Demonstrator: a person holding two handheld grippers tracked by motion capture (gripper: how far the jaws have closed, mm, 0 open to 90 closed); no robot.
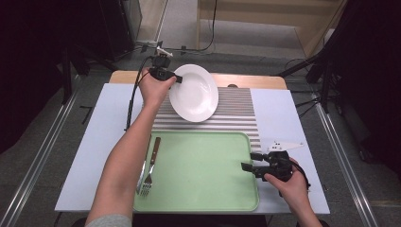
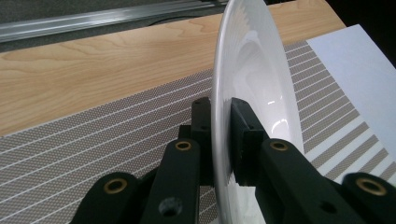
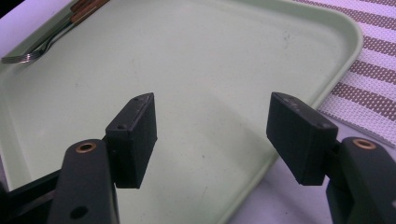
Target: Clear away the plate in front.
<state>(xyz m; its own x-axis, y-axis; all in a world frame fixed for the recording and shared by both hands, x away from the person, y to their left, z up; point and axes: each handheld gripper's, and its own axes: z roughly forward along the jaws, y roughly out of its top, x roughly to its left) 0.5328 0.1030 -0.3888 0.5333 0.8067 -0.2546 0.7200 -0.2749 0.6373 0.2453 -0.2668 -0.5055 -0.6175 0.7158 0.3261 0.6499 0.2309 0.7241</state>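
Left gripper (image 2: 219, 135) pinches the rim of the round white ceramic plate (image 1: 194, 93), one jaw on each face; the plate is tilted up off the grey-and-white striped placemat (image 1: 236, 111), at the far centre of the table. In the left gripper view the plate is edge-on, its bottom is cut off by the frame, and the underside is hidden behind the left jaw. Right gripper (image 3: 212, 135) has jaws wide apart with nothing between them, hovering over the right edge of the pale green rectangular plastic tray (image 1: 203, 170). Whether it touches the tray: can't tell. Wooden-handled metal fork (image 1: 150, 165) lies along the tray's left edge; a second utensil beside it is half hidden under the left forearm (image 1: 125, 161), type unclear. Pale blue sheet (image 1: 279, 118) covers the light wooden tabletop (image 2: 93, 70).
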